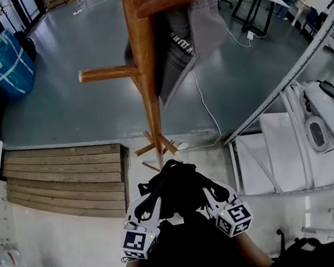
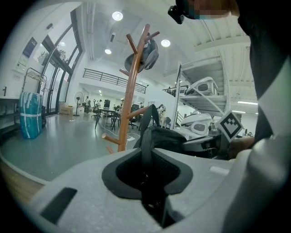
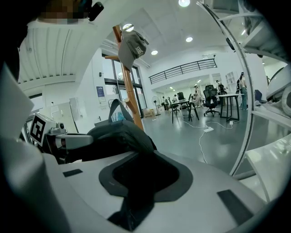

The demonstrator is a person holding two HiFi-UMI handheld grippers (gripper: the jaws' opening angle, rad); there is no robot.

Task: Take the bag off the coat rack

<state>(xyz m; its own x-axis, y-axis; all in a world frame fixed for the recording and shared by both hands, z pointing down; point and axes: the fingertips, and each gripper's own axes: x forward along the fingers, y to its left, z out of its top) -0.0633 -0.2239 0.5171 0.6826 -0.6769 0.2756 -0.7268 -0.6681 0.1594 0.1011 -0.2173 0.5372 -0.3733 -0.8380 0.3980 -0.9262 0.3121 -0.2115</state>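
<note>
The black bag (image 1: pixel 178 187) hangs free of the wooden coat rack (image 1: pixel 147 70), close in front of me above the rack's foot. My left gripper (image 1: pixel 155 205) is shut on a black strap (image 2: pixel 146 150) of the bag. My right gripper (image 1: pixel 211 194) is shut on the bag's black fabric (image 3: pixel 136 177). In the left gripper view the bag (image 2: pixel 166 136) bulges just beyond the left gripper (image 2: pixel 148 182), with the rack (image 2: pixel 129 95) behind it. Past the right gripper (image 3: pixel 136 186), the bag (image 3: pixel 118 134) fills the space to the left. A grey cap (image 1: pixel 195 29) still hangs on an upper peg.
A wooden pallet (image 1: pixel 68 179) lies on the floor at left, with a blue bag (image 1: pixel 7 60) farther back. A white metal frame (image 1: pixel 293 142) and a white machine (image 1: pixel 326 115) stand at right. A white cable (image 1: pixel 207 111) runs across the floor behind the rack.
</note>
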